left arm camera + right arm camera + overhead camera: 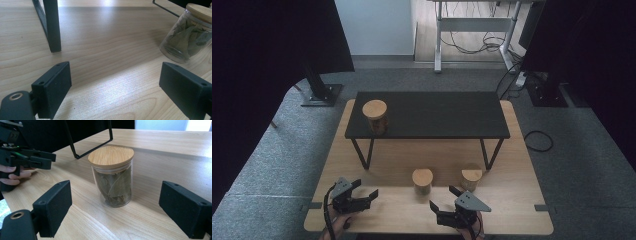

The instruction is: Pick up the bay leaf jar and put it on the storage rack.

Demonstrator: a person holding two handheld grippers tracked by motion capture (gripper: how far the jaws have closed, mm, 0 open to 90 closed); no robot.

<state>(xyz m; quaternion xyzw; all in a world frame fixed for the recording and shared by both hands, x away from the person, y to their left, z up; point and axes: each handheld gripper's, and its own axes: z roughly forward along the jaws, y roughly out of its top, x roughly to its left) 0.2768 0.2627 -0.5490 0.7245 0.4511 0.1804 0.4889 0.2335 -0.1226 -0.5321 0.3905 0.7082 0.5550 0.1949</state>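
Near the table's front edge, the right gripper [115, 207], jaws apart, faces the middle jar [112, 176]; the left gripper [115, 87] also gapes.

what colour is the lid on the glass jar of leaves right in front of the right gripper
The round wooden lid is light tan, bamboo-like with fine grain. The right gripper view shows it best.

What I can't make out from here

In my left gripper view the jar [190, 35] of leaves runs off the right edge and its lid is clipped at the top; the shelf leg [51, 25] is cut off above. In the high view my hands [343, 220] slip under the bottom edge, the contents of the far jar [376, 116] on the black shelf [432, 115] are too small to tell, and the right jar [471, 178] is partly behind a shelf leg.
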